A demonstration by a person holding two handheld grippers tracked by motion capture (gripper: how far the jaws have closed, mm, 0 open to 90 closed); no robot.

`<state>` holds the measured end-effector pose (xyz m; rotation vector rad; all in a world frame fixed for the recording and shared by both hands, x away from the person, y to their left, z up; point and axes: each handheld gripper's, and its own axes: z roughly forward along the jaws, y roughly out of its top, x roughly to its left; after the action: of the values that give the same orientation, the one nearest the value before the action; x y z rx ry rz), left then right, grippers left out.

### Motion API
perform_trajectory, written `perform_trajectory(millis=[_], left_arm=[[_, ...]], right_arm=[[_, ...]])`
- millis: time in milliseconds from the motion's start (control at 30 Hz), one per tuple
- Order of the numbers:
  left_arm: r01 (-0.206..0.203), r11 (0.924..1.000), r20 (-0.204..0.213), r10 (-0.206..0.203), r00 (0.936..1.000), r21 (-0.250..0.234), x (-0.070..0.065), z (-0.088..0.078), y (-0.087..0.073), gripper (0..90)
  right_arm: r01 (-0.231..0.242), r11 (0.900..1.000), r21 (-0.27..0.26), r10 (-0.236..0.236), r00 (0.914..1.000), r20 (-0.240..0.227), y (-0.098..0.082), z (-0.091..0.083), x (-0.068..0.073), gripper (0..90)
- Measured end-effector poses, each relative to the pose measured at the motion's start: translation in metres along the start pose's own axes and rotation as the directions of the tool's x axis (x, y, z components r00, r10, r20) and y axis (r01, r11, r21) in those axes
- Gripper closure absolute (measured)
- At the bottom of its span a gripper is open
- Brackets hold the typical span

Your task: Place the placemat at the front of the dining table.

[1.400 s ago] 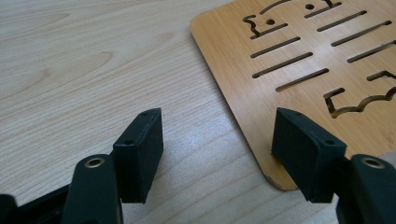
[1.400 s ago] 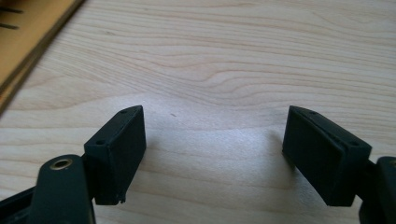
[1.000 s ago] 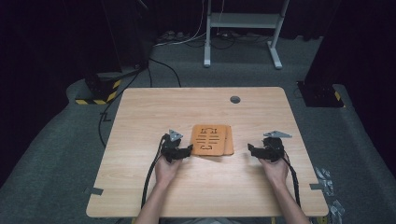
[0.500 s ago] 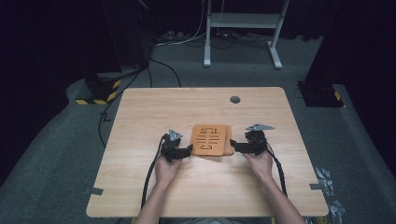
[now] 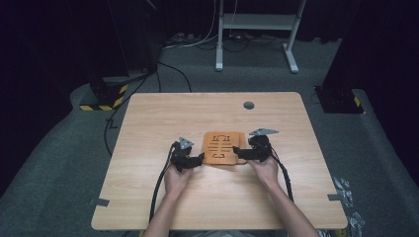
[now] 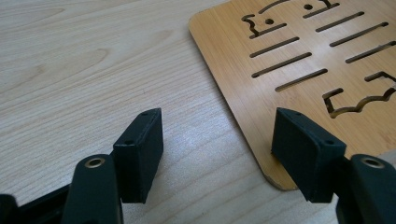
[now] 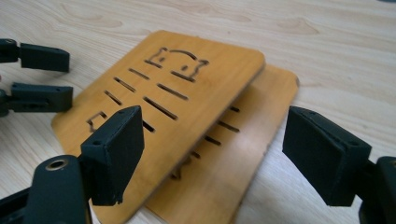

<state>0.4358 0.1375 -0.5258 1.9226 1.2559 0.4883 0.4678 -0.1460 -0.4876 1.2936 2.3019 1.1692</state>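
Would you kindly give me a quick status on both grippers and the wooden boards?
Left gripper and right gripper open, flanking the stack. Top board lies askew on bottom board, ungripped. Table around them unobstructed.

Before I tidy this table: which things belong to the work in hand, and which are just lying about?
In the job:
- upper wooden board, slotted, resting askew on the other
- lower wooden board
- left gripper, open
- right gripper, open

Lying about:
- small grey disc on the table
- metal stand on the floor
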Motion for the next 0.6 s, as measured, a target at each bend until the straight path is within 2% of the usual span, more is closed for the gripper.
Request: perform_trajectory(millis=[33,233,400,600], left_arm=[[0.001,1.0,-0.002,-0.001,1.0,0.0,0.0,0.0,0.0,33.9],[0.0,1.0,-0.001,0.0,1.0,0.0,0.0,0.0,0.0,33.9],[-0.009,1.0,-0.007,0.009,0.9999,0.0,-0.001,0.0,0.0,33.9],[-0.01,0.9999,-0.008,0.01,0.9999,0.0,-0.001,0.0,0.0,33.9]], right_arm=[[0.002,1.0,-0.011,-0.002,1.0,0.0,0.001,0.001,0.001,20.9],[-0.025,1.0,0.014,0.026,0.9995,-0.016,0.003,0.011,0.002,20.9],[-0.031,0.999,0.036,0.032,0.9992,-0.025,0.004,0.018,0.005,20.9],[-0.048,0.998,0.039,0.049,0.9983,-0.03,0.005,0.023,0.004,20.9]])
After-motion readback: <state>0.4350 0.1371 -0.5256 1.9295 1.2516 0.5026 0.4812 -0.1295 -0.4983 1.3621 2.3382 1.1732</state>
